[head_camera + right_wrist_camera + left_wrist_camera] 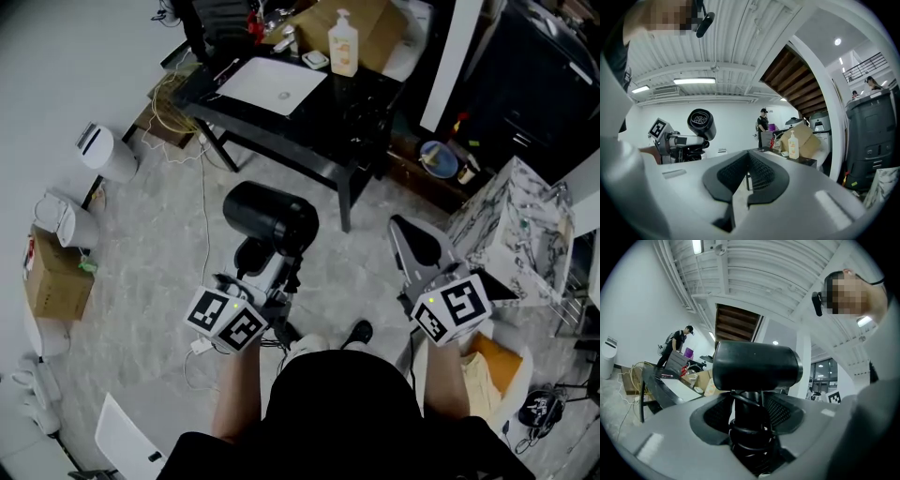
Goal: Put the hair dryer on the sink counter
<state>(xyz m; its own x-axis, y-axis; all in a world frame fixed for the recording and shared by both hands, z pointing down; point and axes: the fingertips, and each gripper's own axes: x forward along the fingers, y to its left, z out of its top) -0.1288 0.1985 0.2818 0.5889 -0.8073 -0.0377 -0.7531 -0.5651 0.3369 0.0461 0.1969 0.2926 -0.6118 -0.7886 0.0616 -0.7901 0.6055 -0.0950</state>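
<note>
**A:** Where's the hair dryer (269, 221) right now?

**B:** Off the floor, in the left claw (270, 272). The jaws are clamped on the handle (749, 405), with the cord wound round it. In the left gripper view the handle runs up toward 12 o'clock. The barrel (757, 366) lies across the top of it, 9 to 3.

**A:** And the sink counter (361, 105)?

**B:** In the head view it's at 12 o'clock from the dryer, well apart, with open floor between them. The white basin (273, 85) sits nearer 12. The bare black top by the soap bottle (343, 43) is nearer 1.

**A:** Could the right claw (747, 164) help?

**B:** Its jaws are together with nothing in them. It hangs at 3 o'clock from the left one, and looks no closer to the counter. I'd say this is the left hand's job.

**A:** So what does the move depend on?

**B:** As I judge it, a carry toward 12 that drifts to 1, so the dryer ends on the flat top and not in the basin. With the barrel crosswise, it would probably have to be laid on its side.
</note>
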